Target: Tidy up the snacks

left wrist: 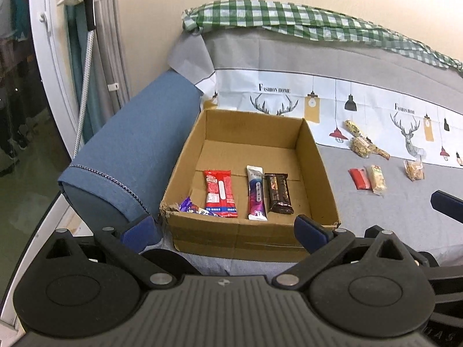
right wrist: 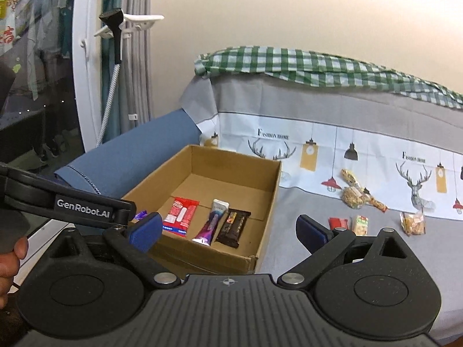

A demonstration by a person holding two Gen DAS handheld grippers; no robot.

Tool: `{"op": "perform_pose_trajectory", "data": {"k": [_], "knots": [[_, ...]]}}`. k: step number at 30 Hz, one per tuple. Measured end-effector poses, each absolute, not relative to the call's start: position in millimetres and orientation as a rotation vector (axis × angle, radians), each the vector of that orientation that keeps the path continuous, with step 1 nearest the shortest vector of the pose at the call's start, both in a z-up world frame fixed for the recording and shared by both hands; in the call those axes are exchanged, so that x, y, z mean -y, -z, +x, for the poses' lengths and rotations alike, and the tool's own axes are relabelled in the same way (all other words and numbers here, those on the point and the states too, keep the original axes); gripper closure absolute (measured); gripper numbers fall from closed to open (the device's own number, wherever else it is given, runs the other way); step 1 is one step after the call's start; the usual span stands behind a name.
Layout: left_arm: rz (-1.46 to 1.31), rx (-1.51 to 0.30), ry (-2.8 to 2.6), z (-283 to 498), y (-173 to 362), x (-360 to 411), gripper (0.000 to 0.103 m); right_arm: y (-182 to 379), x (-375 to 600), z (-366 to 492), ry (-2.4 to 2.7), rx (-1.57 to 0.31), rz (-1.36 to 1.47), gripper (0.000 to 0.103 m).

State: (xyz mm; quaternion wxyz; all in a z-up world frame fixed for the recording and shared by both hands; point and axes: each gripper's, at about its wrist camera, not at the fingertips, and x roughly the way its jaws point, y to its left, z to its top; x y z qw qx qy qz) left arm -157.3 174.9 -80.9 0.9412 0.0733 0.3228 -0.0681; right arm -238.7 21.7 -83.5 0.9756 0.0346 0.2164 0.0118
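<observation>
Fig.: you've 4 snacks in the box [left wrist: 318,170]; approx. 6 wait on the sofa [left wrist: 376,208]. Both grippers' fingers [right wrist: 146,230] spread, empty.

Soft, even indoor light fills both views — shadows are faint, deepest inside the cardboard box [left wrist: 251,144]. The window [right wrist: 37,72] at left looks dark and reflective. Fisheye bending curves the edges; the centre is sharp, though small print blurs.
</observation>
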Motion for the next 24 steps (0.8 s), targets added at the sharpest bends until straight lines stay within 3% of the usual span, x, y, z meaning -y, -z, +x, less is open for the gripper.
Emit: {"op": "perform_pose_trajectory", "data": {"k": [24], "knots": [[0.187,-0.652,0.144,-156.5,79.3,-165.9,0.0,81.2,-17.6,-245.4,-0.02,-0.422,0.085,0.004]]}}
